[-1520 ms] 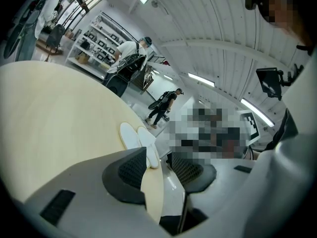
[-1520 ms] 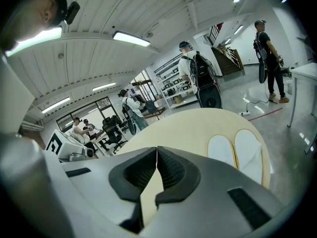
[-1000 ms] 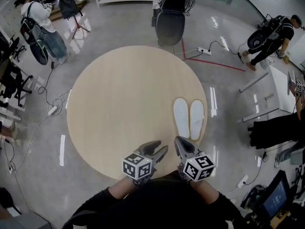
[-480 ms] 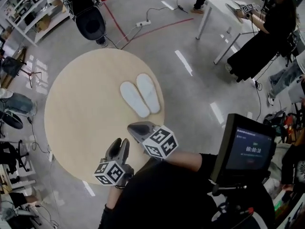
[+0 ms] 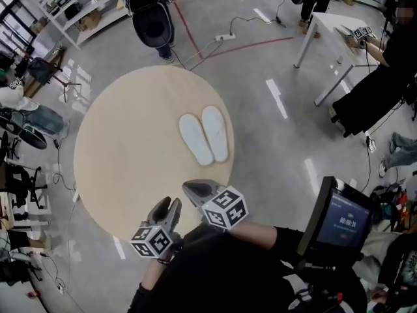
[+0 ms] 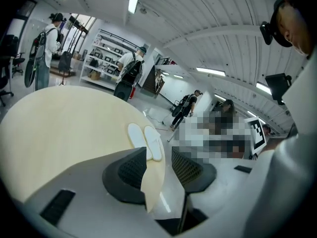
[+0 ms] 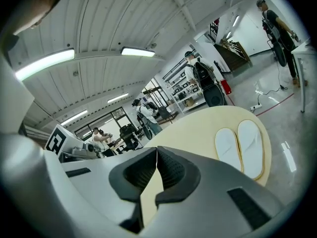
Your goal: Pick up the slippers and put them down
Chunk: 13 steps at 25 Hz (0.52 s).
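White slippers (image 5: 204, 135) lie side by side on the round table (image 5: 124, 155), bare tabletop separating them from the released left gripper (image 5: 166, 207) and the clenched, empty right gripper (image 5: 193, 189).

Soft white cloth slippers (image 5: 204, 137) on matt pale wood table (image 5: 124, 155)

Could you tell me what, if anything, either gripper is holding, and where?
Nothing: the left gripper is open, the right gripper shut empty; the slippers lie on the table.
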### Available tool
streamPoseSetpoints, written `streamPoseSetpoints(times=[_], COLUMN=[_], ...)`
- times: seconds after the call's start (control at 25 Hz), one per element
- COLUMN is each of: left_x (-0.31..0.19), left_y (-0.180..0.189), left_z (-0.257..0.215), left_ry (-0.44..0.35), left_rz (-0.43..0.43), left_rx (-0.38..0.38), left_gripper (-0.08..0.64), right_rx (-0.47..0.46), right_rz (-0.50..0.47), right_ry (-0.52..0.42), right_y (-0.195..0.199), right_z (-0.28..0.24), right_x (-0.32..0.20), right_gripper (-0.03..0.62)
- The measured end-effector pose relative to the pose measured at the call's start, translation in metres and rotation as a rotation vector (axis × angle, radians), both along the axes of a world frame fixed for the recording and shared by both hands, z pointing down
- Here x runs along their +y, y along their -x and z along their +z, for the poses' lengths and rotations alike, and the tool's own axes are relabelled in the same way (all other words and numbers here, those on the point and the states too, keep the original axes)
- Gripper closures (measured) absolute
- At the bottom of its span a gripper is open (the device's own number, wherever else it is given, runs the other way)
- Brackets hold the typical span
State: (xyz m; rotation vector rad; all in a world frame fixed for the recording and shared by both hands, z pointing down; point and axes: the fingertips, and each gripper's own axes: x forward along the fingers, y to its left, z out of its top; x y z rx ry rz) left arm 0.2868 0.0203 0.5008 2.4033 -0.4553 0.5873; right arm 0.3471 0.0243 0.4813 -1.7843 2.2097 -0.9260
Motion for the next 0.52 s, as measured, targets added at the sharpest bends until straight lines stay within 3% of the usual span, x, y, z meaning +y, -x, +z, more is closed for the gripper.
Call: streamPoseSetpoints(times=[0.16,0.36,0.52], left_x=[-0.008,-0.028,-0.047], left_y=[0.029,0.025,0.061], left_z=[0.001,-0.010,-0.038], left_ry=[-0.005,-0.017,-0.009], left_rz=[-0.012,-0.051,-0.063], left_rx=[0.041,0.088,0.112], left_gripper=[0.387,0.387,0.387], right_rx=[0.050,0.074,0.091], right_rz=[-0.007,0.011,0.036], right_ry=[-0.014,-0.015,-0.009], right_y=[0.027,0.015,0.045], right_z=[-0.004,-0.012,-0.039], right_x=[-0.009,-0.018,-0.027], right_gripper=[0.575,0.575,0.575])
